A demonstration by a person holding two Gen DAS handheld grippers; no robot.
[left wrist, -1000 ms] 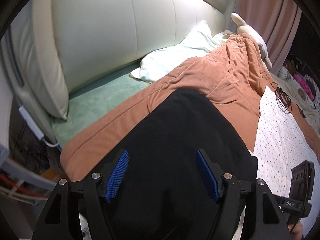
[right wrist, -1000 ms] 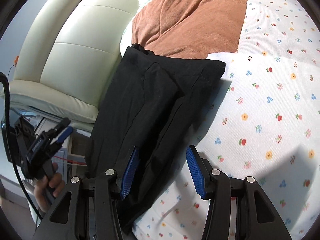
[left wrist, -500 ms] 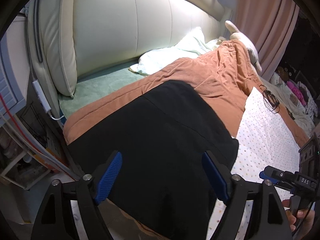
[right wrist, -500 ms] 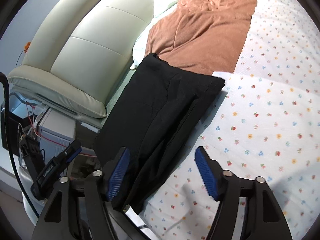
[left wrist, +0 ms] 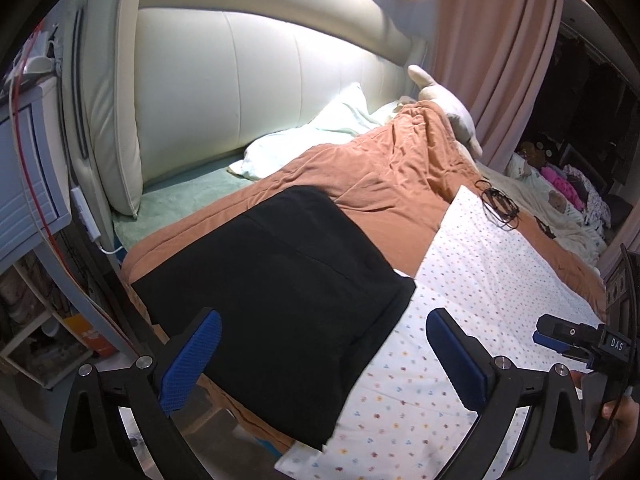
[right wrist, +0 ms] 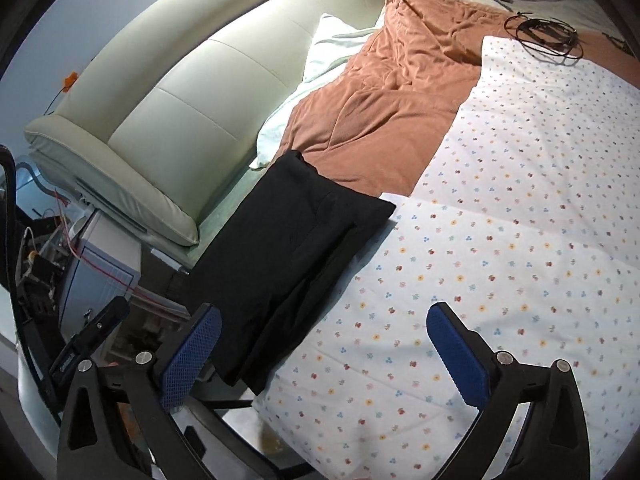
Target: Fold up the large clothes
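Holding both of my grippers spread wide and empty, I have the left gripper (left wrist: 320, 354) and right gripper (right wrist: 322, 354) above the bed's edge. The folded black garment (left wrist: 276, 280) lies flat there, overlapping the orange blanket (left wrist: 384, 176) and the flowered sheet (right wrist: 500, 220).

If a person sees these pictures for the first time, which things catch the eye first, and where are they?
First the folded black garment, lying flat at the bed's near corner, partly on the rust-orange blanket and partly on the white flower-print sheet. Then the open left gripper and right gripper, blue-padded, holding nothing. Behind stands a cream padded headboard.
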